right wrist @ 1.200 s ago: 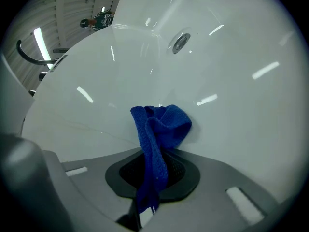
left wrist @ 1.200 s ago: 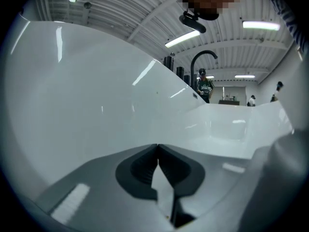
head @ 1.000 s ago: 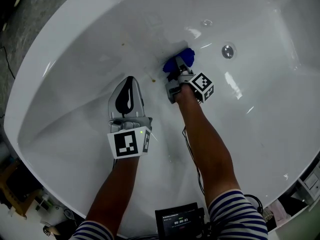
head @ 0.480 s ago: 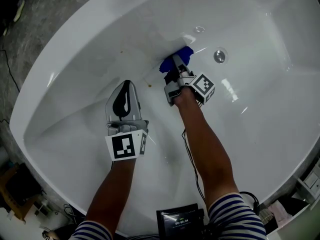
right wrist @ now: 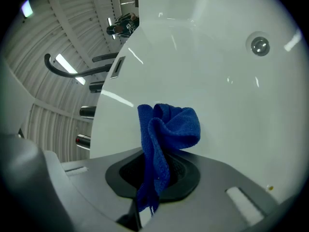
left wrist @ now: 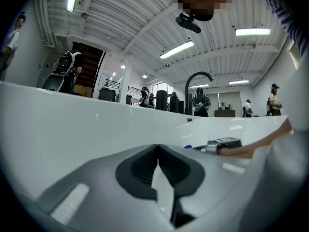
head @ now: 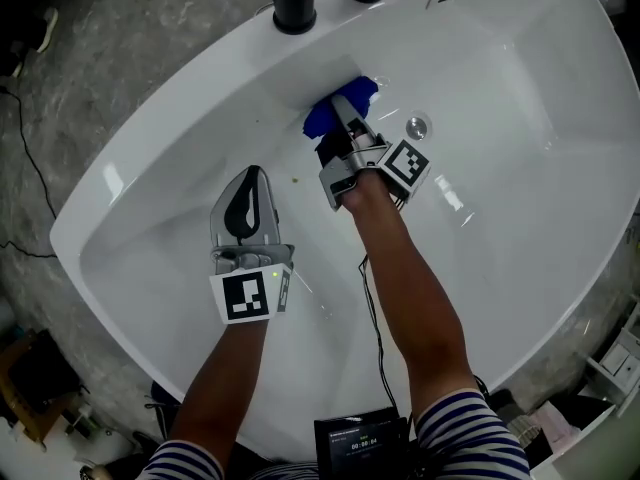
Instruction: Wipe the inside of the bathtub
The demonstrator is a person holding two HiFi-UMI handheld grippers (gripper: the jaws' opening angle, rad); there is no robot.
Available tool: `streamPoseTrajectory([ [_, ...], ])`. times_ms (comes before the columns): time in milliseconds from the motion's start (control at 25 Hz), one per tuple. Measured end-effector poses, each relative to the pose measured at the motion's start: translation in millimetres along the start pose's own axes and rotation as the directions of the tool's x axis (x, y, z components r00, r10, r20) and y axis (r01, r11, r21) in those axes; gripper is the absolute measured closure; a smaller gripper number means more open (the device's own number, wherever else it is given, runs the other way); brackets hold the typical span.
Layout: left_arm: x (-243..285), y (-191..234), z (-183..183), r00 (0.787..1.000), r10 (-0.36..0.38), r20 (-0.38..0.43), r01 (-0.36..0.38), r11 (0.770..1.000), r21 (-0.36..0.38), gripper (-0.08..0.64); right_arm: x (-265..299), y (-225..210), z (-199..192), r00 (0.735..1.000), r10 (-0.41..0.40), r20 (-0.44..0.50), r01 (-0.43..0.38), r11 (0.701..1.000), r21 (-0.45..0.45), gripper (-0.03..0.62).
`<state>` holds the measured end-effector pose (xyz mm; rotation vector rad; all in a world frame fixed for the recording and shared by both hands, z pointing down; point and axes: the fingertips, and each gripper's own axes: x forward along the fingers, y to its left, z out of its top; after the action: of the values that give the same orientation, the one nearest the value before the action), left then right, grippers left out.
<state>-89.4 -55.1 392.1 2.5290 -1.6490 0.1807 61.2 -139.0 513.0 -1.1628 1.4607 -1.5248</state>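
Both grippers are light grey plastic shells that taper to a point. The left gripper (head: 254,172) has a black teardrop inset along its top and a small green light (head: 273,274) near its rear; the right gripper (head: 343,116) has darker metal parts at its base. Black ribbed pads (left wrist: 140,170) line the jaws. Each carries a white marker cube (head: 248,295) printed with black squares. A thin dark cable (head: 374,318) runs along the right forearm. The short sleeves (head: 470,433) are striped navy and white

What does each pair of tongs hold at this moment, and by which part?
The right tongs grip the blue cloth by its bunched lower end; the rest sticks out past them. The left tongs are shut on nothing.
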Motion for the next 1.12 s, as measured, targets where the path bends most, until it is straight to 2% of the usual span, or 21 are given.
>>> streamPoseTrajectory([
  [320, -15, -1, 61, 1.0, -0.002, 0.028, 0.001, 1.0, 0.012, 0.558, 7, 106, 4, 0.994, 0.108, -0.023, -0.108, 0.994, -0.016, 0.549],
  [560, -22, -1, 106, 0.999, 0.004, 0.053, -0.005, 1.0, 0.022, 0.558, 7, 154, 8, 0.99, 0.132, -0.039, -0.133, 0.991, -0.027, 0.549],
  [760, -25, -2, 130, 0.997, 0.004, 0.074, -0.006, 1.0, 0.024, 0.558, 6, 175, 5, 0.988, 0.146, -0.048, -0.147, 0.989, -0.013, 0.549],
  [1120, -20, -8, 148, 0.995, 0.006, 0.1, -0.008, 1.0, 0.02, 0.558, -12, 177, 15, 0.989, 0.139, -0.049, -0.141, 0.99, -0.033, 0.549],
])
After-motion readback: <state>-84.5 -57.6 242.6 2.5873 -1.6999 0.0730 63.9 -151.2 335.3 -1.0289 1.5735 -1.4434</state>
